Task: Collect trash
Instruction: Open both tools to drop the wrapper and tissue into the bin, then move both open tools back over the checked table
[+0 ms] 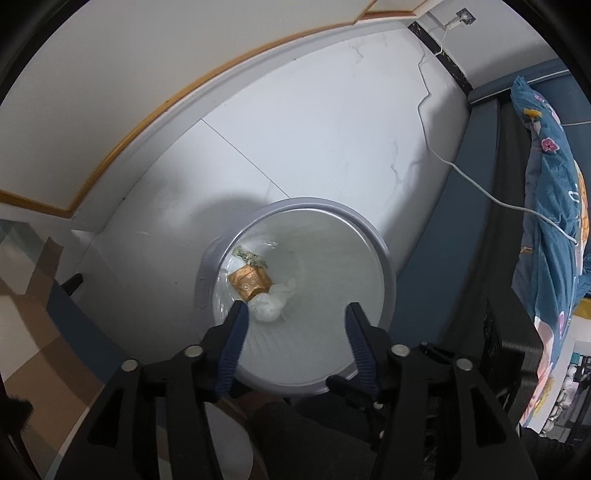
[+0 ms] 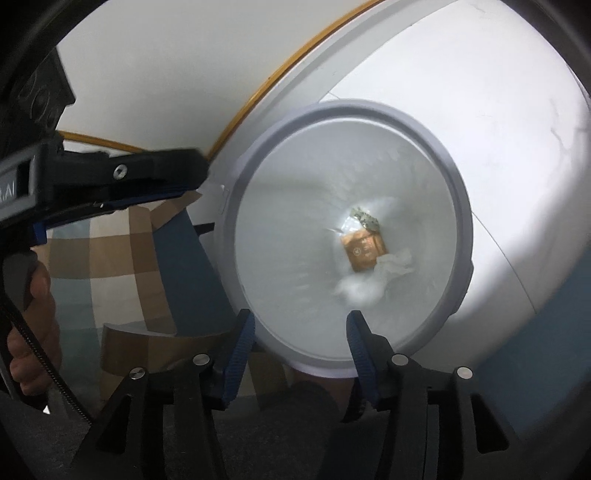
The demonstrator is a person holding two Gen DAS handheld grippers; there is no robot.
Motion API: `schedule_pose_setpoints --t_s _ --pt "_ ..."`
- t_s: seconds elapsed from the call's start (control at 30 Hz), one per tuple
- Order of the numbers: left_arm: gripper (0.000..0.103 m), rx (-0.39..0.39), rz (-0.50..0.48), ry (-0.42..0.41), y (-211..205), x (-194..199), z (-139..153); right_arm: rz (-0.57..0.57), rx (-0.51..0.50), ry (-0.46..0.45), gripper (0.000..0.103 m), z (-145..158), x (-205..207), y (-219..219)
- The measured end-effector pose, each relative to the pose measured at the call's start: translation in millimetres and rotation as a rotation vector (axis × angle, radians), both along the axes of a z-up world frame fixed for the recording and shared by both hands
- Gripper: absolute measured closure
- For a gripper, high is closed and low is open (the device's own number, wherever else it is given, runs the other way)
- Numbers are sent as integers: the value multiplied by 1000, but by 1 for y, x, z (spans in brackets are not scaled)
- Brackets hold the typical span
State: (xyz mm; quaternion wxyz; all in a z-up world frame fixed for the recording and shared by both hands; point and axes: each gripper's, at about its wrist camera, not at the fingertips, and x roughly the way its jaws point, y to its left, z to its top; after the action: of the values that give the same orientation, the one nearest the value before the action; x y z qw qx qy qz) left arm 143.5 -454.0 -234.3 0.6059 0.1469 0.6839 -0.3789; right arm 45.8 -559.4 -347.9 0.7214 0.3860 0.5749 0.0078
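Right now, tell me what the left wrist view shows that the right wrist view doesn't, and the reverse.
Only the left wrist view shows the white cable, the wall socket and the floral blue bedding. Only the right wrist view shows the left gripper from outside, its handle held by the left hand. Both show the grey bin holding an orange packet and crumpled white tissue, with open jaws over it.

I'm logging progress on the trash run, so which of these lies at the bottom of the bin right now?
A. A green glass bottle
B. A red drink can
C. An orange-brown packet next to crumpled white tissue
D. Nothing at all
C: the orange-brown packet lies on the floor of the bin with crumpled white tissue against it, and both the left gripper and the right gripper hang open and hold nothing.
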Motion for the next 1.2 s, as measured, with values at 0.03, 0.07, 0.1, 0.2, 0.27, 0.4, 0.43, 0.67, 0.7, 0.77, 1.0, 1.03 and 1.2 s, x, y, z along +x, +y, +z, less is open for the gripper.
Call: schedule_pose_setpoints --t_s 0.03,0.07,0.1,0.2,0.27,0.4,0.43,0.67,0.7,0.77,1.0,1.03,1.2 --pt "45 -4 3 -9 1 -1 3 -2 -9 -1 49 2 -1 -1" --pt "44 -8 5 -20 3 -2 6 -8 -15 -4 49 5 -1 -3" --pt "44 -18 6 -29 6 -3 11 -15 -16 -9 49 7 -2 -4" --pt "44 -32 27 -51 15 -5 20 -43 -45 -10 44 17 -6 -9" --pt "44 -37 51 -89 21 -5 30 -62 -72 -1 42 24 -9 -15" --pt "44 -21 80 -219 32 -8 56 -130 -107 -23 41 46 -17 -34" --pt "44 -34 84 -225 35 -9 63 -142 -118 -34 41 53 -19 -38" --pt "43 -86 112 -360 62 -22 114 -195 -199 -126 34 112 -30 -43" --pt "43 -95 126 -377 69 -24 121 -199 -212 -140 32 120 -32 -41" --pt "37 -110 163 -417 85 -26 135 -204 -248 -181 33 140 -35 -38" --pt "30 -175 361 -560 150 -36 178 -213 -356 -339 31 216 -46 -21" --pt "30 -183 374 -570 156 -39 182 -214 -369 -355 29 223 -47 -18" --pt "23 -208 468 -680 202 -50 211 -219 -438 -434 27 264 -60 5"
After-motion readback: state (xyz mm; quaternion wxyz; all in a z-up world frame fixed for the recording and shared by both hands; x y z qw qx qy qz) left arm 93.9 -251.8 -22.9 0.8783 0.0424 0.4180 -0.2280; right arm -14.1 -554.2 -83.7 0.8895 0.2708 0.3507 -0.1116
